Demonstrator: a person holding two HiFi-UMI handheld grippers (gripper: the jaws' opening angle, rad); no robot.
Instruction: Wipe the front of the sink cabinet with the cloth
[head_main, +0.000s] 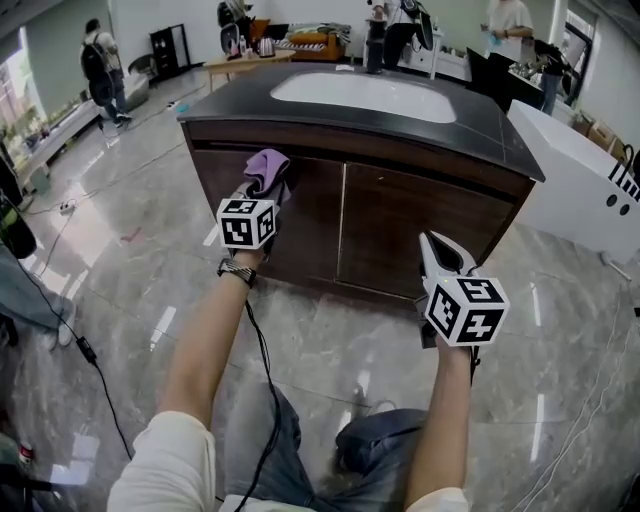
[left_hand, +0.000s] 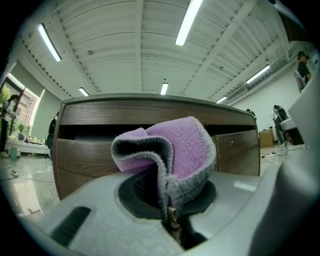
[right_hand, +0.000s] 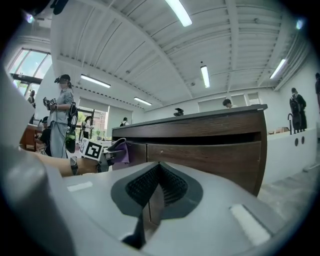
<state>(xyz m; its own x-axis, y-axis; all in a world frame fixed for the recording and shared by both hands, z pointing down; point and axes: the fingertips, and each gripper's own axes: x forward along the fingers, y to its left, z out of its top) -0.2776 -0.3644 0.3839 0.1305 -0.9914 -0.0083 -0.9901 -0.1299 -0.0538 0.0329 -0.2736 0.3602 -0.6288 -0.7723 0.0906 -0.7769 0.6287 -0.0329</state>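
Note:
The sink cabinet (head_main: 400, 215) has dark wood doors under a black top with a white basin (head_main: 365, 95). A folded purple cloth (head_main: 266, 168) with a grey edge is held against the top of the left door. My left gripper (head_main: 262, 190) is shut on the cloth. In the left gripper view the cloth (left_hand: 180, 150) bulges out above the jaws, close to the cabinet front (left_hand: 85, 155). My right gripper (head_main: 437, 252) is shut and holds nothing. It hangs low, a little in front of the right door (right_hand: 210, 150). In the right gripper view the cloth (right_hand: 120, 150) and the left gripper show at the far left.
A white bathtub (head_main: 580, 180) stands right of the cabinet. A black cable (head_main: 60, 320) runs over the glossy floor at left. Several people and a wooden table (head_main: 245, 62) are far behind. The person's knees (head_main: 370, 445) are just below the grippers.

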